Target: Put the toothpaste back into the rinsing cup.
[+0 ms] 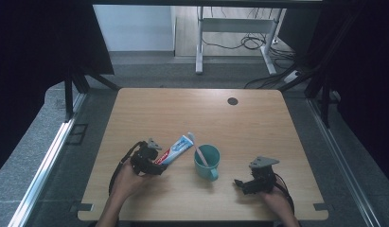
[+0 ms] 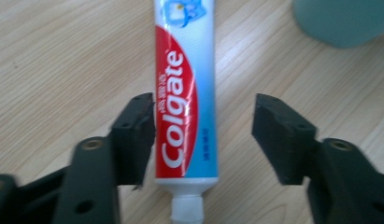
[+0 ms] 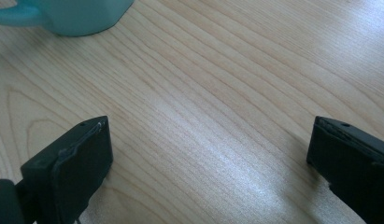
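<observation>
lying flat on the table [image 1: 258,123], the toothpaste tube [image 2: 185,93] sits between the left gripper [image 2: 203,135] jaws, cap end toward the camera; jaws parted, one pad just beside the tube, the other clear of it; right gripper [image 3: 208,158] wide open over bare wood, near the teal mug [image 1: 207,161]; toothbrush [image 1: 198,150] stands in mug.

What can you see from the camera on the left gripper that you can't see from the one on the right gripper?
The left gripper view looks down on a Colgate toothpaste tube lying flat on the table, between its open jaws with a clear gap on one side. The right gripper view has bare wood between its wide-open jaws, plus the teal cup's handle. Both share the wooden tabletop and part of the teal cup.
</observation>
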Available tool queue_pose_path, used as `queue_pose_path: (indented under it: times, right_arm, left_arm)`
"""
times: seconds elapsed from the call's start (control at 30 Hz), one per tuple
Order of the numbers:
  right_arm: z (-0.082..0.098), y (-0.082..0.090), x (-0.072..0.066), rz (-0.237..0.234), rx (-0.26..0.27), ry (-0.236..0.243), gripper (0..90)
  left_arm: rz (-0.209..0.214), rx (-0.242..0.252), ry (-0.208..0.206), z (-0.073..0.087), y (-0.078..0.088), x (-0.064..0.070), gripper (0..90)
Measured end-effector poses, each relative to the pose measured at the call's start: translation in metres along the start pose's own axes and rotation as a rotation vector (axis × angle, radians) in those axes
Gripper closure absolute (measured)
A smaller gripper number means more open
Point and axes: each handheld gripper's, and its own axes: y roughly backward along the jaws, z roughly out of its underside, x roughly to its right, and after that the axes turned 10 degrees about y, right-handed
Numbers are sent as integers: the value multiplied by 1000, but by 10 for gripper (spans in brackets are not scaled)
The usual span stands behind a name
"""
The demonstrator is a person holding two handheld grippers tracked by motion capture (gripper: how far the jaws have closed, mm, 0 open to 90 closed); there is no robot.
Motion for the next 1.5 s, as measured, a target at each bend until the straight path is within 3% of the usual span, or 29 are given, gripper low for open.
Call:
queue_pose_path:
  times: [0.27,0.43,0.97,1.33,1.5]
  right_arm:
    - [0,0,0,0,0,0,0]
    - [0,0,0,0,0,2,0]
    - [0,0,0,0,-1,1,0]
    - [0,0,0,0,-1,1,0]
    - [0,0,0,0,-2,2,0]
  left_arm:
    - [-17,-100,32,-8,-8,-5,188]
    - [-14,-169,25,-13,-14,-6,149]
    - [-30,-354,-4,-38,-37,-5,185]
    - [-41,-416,-5,-55,-53,-3,231]
    - [-42,-421,-5,-63,-58,-2,281]
